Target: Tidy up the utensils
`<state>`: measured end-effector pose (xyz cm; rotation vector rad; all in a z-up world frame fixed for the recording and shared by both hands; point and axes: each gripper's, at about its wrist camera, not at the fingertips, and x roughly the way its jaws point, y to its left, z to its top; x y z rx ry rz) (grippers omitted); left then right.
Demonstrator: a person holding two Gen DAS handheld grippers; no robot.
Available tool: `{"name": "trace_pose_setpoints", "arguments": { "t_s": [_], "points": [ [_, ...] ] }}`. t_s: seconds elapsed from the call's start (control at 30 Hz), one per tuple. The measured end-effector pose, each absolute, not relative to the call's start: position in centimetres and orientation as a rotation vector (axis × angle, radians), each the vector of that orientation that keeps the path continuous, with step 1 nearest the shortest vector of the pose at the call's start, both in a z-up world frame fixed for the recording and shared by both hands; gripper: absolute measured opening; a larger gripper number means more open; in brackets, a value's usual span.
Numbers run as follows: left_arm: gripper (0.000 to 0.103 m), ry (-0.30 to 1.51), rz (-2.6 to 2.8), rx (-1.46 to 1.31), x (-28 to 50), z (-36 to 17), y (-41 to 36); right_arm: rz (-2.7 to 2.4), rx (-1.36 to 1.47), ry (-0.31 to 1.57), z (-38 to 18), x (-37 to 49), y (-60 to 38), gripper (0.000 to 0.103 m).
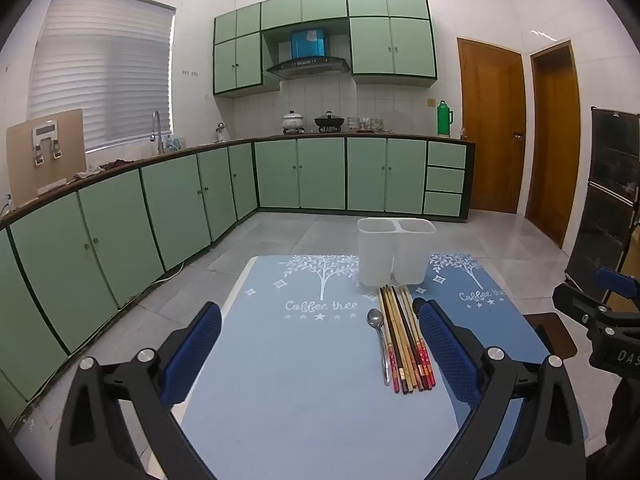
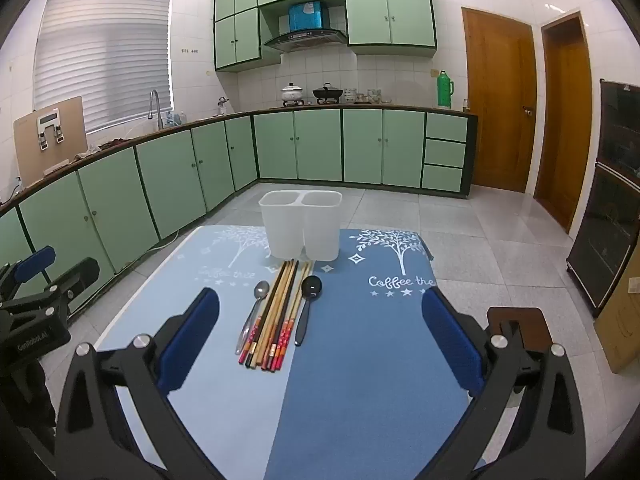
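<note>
A white two-compartment holder (image 1: 394, 250) (image 2: 301, 224) stands empty at the far edge of a blue-matted table (image 1: 288, 360) (image 2: 360, 360). In front of it lie several chopsticks (image 1: 404, 336) (image 2: 276, 312) side by side, a metal spoon (image 1: 378, 330) (image 2: 256, 304) on their left and a black spoon (image 2: 308, 300) on their right. My left gripper (image 1: 320, 328) is open and empty, above the near table, left of the utensils. My right gripper (image 2: 320, 320) is open and empty, behind the utensils.
The table stands on a tiled kitchen floor, with green cabinets (image 1: 160, 208) along the left and back. Wooden doors (image 2: 500, 100) are at the right, beside a dark cabinet (image 2: 612, 200). A brown stool (image 2: 520, 320) sits by the table's right side.
</note>
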<state>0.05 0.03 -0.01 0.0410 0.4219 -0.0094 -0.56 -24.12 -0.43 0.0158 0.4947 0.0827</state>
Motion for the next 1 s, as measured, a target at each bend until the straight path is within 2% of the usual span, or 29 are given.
{"name": "trace_pose_setpoints", "arguments": {
  "t_s": [1.0],
  "points": [
    [0.097, 0.426, -0.008, 0.058, 0.31, -0.09, -0.03, 0.087, 0.021, 0.502, -0.74, -0.40, -24.23, 0.098]
  ]
}}
